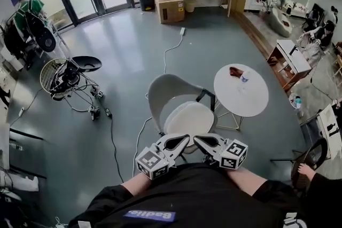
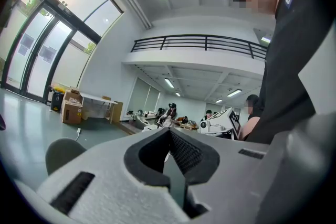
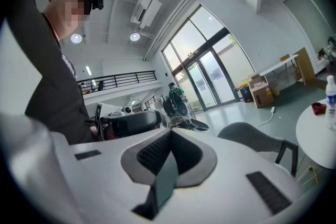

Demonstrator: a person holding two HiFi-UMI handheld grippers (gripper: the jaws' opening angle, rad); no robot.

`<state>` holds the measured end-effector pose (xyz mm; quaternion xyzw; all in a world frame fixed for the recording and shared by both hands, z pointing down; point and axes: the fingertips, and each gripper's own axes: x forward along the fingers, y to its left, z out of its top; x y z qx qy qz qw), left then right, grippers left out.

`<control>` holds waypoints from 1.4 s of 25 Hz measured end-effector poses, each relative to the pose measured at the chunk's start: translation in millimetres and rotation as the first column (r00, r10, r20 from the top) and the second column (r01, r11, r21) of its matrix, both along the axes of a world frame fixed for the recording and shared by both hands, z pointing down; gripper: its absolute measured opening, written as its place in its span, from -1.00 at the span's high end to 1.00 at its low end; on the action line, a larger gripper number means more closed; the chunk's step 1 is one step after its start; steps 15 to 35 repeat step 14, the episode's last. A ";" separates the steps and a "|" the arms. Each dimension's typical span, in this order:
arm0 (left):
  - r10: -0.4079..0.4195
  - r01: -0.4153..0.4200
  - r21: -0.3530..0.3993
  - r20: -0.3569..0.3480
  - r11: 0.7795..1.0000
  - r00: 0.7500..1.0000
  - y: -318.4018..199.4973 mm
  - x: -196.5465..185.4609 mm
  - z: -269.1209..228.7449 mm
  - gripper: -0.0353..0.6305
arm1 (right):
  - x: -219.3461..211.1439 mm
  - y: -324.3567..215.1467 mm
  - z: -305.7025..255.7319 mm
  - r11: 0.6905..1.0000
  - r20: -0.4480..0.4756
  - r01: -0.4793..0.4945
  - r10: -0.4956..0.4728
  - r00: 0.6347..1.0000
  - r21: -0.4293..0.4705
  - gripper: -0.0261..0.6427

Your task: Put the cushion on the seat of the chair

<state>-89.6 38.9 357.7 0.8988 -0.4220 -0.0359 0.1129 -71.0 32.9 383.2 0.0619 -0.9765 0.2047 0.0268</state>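
Grey-green hall floor, glass doors at upper left of the head view, cardboard boxes (image 1: pixel 170 5) at top centre. At mid-frame, grey chair (image 1: pixel 165 91) with white cushion (image 1: pixel 189 117) lying flat on its seat. Just right of the chair, round white table (image 1: pixel 254 101) bearing a bottle (image 1: pixel 245 78) and a small red item (image 1: pixel 235 71). Along the lower centre, left gripper (image 1: pixel 181 140) and right gripper (image 1: pixel 200 140) side by side, tips close together, just below the cushion's near edge and apart from it. Left jaws pressed together, nothing between. Right jaws likewise pressed together and empty.
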 end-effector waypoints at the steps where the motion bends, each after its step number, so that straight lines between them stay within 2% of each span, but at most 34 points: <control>1: 0.003 -0.003 0.000 0.000 1.000 1.000 -0.1 0.8 0.7 0.86 | 0.8 -0.3 0.7 1.000 0.000 -0.004 0.004 1.000 -0.002 0.84; 9: 0.023 -0.023 -0.003 0.001 1.000 1.000 -2.1 8.0 1.9 0.86 | 8.8 -4.7 3.1 0.999 0.003 -0.033 0.033 0.999 -0.016 0.84; 35: 0.032 -0.032 -0.009 0.003 0.999 0.999 -1.9 13.2 1.6 0.86 | 11.8 -4.1 2.7 0.999 0.002 -0.035 0.035 0.999 -0.018 0.84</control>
